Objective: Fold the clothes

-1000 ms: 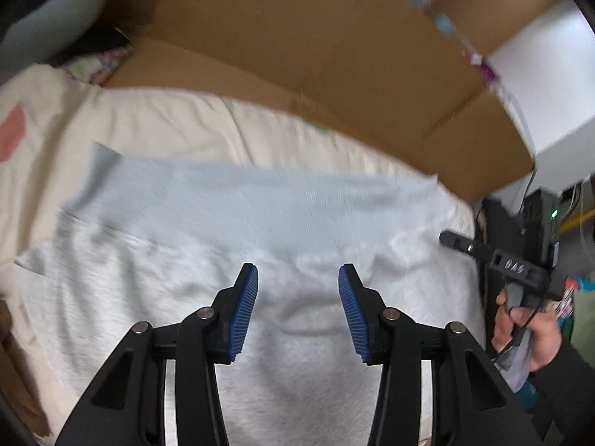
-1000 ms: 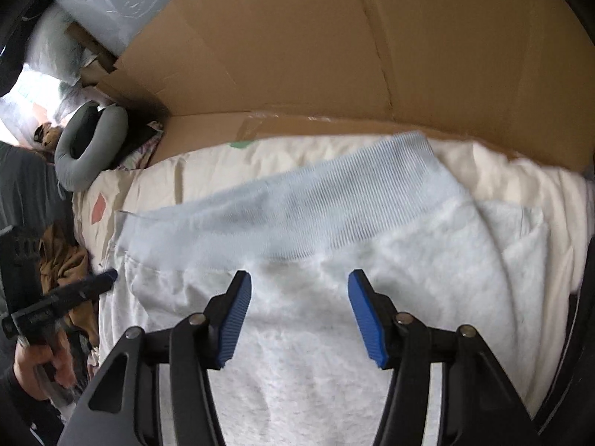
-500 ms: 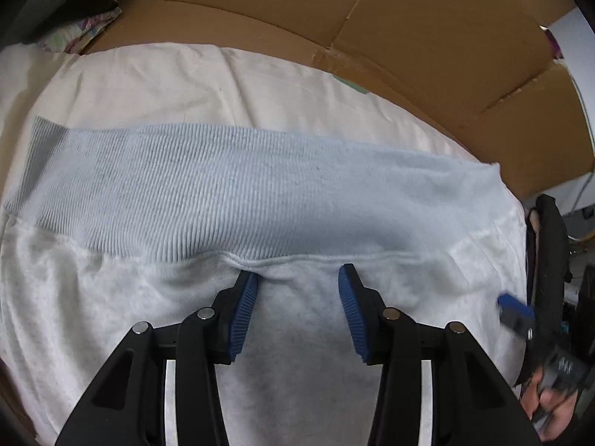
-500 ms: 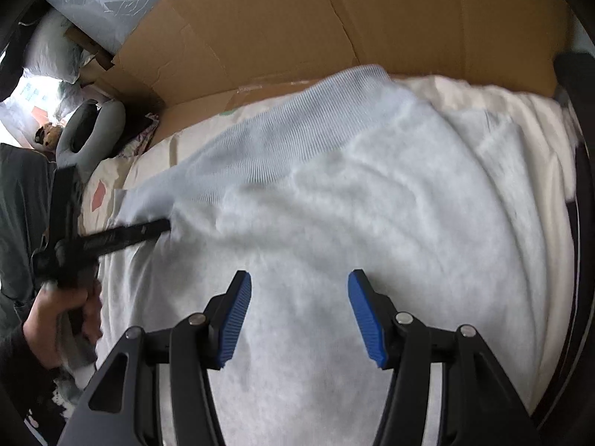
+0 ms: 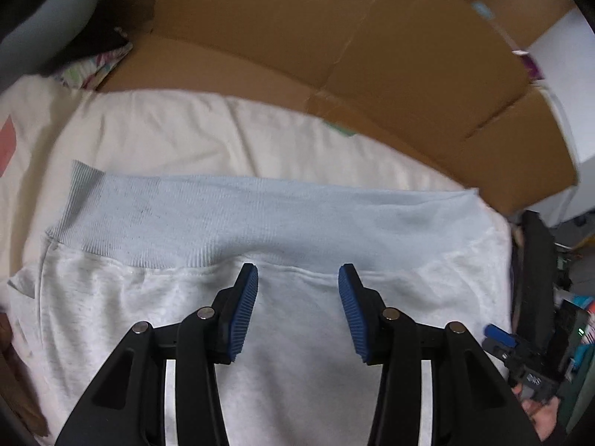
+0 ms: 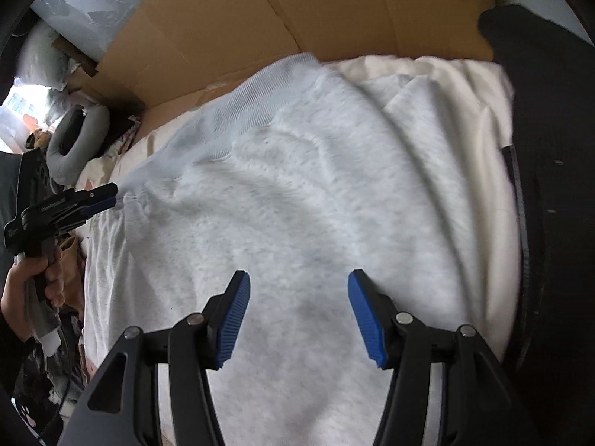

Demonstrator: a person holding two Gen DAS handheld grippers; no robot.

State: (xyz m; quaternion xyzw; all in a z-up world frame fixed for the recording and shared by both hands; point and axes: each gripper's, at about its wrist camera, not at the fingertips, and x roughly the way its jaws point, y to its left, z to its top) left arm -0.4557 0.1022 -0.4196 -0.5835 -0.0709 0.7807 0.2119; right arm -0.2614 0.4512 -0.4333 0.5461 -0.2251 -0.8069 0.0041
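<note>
Item: grey sweatshirt (image 5: 297, 334), lying flat on the cream bed sheet (image 5: 186, 133) before the cardboard (image 5: 334, 37), ribbed hem band (image 5: 260, 215) at the far edge. My left gripper (image 5: 297, 308) and right gripper (image 6: 297, 312) both hang over it with jaws apart and empty, no cloth between the pads. Change noted: my right gripper has slid sideways off the hem toward the garment's right side, so I judge no fold begun and an edge grasp next.
</note>
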